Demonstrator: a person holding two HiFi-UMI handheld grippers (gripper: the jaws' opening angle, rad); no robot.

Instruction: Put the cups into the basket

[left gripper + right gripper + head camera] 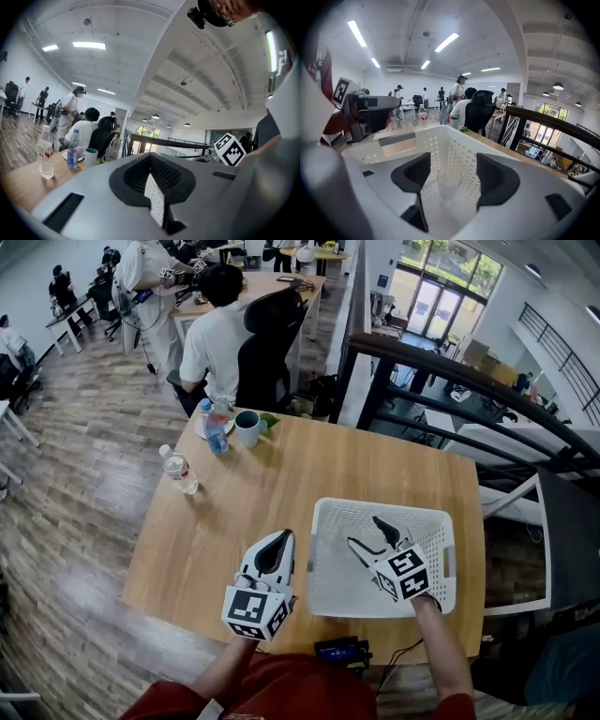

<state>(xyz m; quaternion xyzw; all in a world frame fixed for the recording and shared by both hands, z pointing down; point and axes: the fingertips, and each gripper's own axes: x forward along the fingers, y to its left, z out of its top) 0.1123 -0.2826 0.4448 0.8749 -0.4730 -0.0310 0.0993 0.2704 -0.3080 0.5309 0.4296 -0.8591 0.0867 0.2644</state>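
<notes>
R tongs (453,174) apart inside white basket (417,140); clear glass cup (450,183) upright btwn jaws, untouched, on basket floor. L tongs (152,182) together, empty, over worktop (281,474) beside basket. Mug (247,427) at far edge.

Pale wood-plank floor (66,427) spreads left of the left gripper (277,545), past the wooden table (281,474). Far ahead of it a person (217,334) in white sits in a black office chair (267,343) at a long desk (272,282). Right of the right gripper (373,538) a dark railing (450,367) runs, with glass doors (431,301) beyond. Strip lights (446,42) glow overhead.
</notes>
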